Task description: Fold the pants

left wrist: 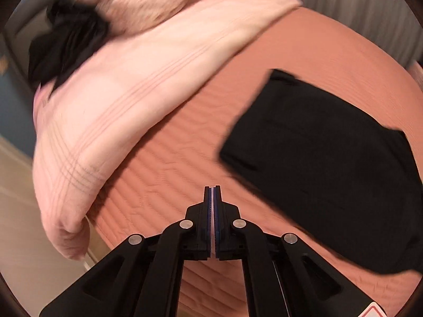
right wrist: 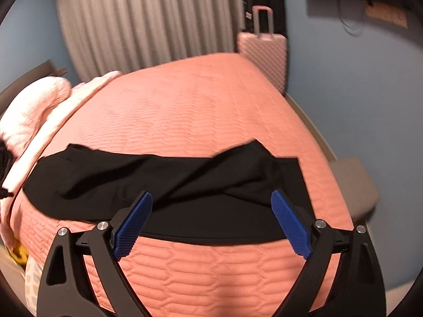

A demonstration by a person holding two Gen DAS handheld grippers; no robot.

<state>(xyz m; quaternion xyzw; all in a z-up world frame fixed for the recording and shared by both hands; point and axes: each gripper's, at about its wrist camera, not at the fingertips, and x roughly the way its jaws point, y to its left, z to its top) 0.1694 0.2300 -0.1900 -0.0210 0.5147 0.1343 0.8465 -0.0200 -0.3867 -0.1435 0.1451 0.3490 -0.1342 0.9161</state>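
Observation:
Black pants [right wrist: 169, 182] lie folded in a long band across the salmon quilted bed [right wrist: 201, 105]; in the left wrist view they [left wrist: 317, 153] lie to the right of my gripper. My left gripper [left wrist: 212, 189] is shut and empty, above bare quilt left of the pants. My right gripper [right wrist: 211, 198] is wide open, its blue pads [right wrist: 288, 222] hovering over the near edge of the pants, holding nothing.
A pale pink blanket [left wrist: 127, 100] is piled at the head of the bed with a black garment [left wrist: 68, 47] on it. A pink suitcase [right wrist: 264, 52] stands by the blue wall, grey curtains [right wrist: 148, 21] behind. A grey stool [right wrist: 357, 185] stands beside the bed.

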